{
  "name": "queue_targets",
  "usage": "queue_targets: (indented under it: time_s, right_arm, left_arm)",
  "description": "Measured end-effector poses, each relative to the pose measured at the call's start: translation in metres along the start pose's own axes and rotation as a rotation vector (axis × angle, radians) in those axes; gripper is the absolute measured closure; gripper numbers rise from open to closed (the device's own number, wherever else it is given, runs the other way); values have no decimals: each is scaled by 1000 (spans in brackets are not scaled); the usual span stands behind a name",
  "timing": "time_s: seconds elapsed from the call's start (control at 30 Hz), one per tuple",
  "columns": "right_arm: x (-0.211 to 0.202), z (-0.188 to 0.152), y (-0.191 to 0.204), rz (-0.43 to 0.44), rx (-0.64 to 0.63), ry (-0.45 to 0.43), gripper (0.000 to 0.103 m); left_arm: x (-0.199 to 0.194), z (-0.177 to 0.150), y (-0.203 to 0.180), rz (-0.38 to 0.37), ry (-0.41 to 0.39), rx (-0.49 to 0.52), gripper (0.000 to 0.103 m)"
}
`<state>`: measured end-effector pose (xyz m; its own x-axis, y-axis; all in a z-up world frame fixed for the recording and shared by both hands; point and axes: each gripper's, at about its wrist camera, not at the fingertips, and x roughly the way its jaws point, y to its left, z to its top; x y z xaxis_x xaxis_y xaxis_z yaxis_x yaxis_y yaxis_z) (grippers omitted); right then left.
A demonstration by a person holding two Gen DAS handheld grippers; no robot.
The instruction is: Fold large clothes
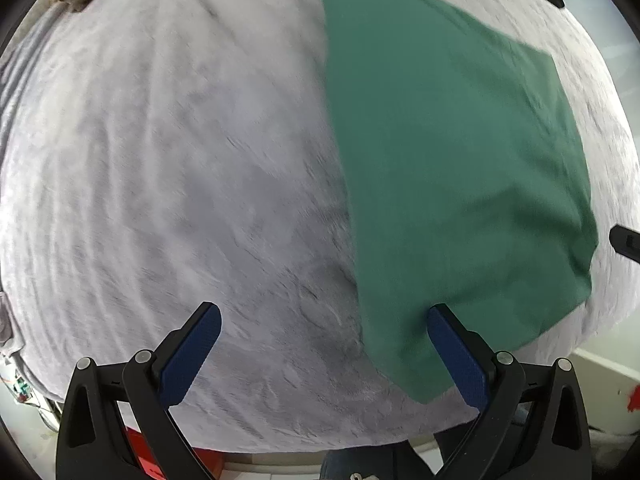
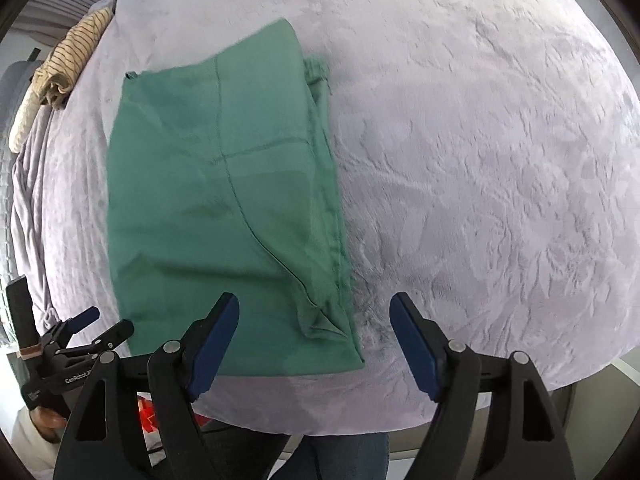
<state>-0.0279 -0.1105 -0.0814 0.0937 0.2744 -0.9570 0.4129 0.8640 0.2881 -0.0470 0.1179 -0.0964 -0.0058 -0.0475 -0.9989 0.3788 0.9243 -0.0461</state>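
- The right gripper (image 2: pixel 314 312) has its jaws wide apart with nothing between the blue pads; it hangs above the near right corner of the green garment (image 2: pixel 228 208) and does not touch it.
- The left gripper (image 1: pixel 324 322) also stands with jaws apart and empty; its right finger (image 1: pixel 456 356) shows in front of the near left edge of the green garment (image 1: pixel 452 168), the other finger over bare blanket.
- In the right wrist view the left gripper (image 2: pixel 102 322) shows at the lower left, just beside the garment's near left corner, with a hand (image 2: pixel 46 426) on its handle.
- The garment lies folded into a flat, long rectangle near the front edge of the bed, seams and a tucked corner showing on its right side.
- Under it spreads a pale lilac fleecy blanket (image 2: pixel 480 160).
- At the far left edge of the bed lies a bunched tan striped cloth (image 2: pixel 70 56).
- Below the bed edge, the person's blue jeans (image 2: pixel 344 456) show.
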Motion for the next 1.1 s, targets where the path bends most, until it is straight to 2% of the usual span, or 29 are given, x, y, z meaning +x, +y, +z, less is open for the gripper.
queue_targets:
  time_s: [0.23,0.3,0.47,0.5,0.53,0.67,0.9,1.1]
  right_arm:
    - [-17,16,25,-41,-35,-36,22]
    - [-23,21,32,-65,-48,-64,13]
    - [-42,25,46,-79,-65,-137,11]
    - [-44,26,48,-82,-68,-140,8]
    - [-48,25,50,-90,-75,-152,0]
    - [-59,19,55,-117,-102,-192,0]
    - [-73,23,65,-121,-109,-189,0]
    - [-76,21,68,-152,-110,-194,0]
  left_arm:
    - [-40,24,-1,23,-90,-36,0]
    - [-54,32,-6,32,-131,-34,0]
    - [-78,44,-7,53,-193,-23,0]
    - [-82,46,-9,54,-201,-23,0]
    - [-84,44,-12,54,-207,-22,0]
    - [-89,42,-16,81,-237,-15,0]
    - [-106,45,-25,120,-288,-1,0]
    - [-114,47,-28,104,-300,-23,0]
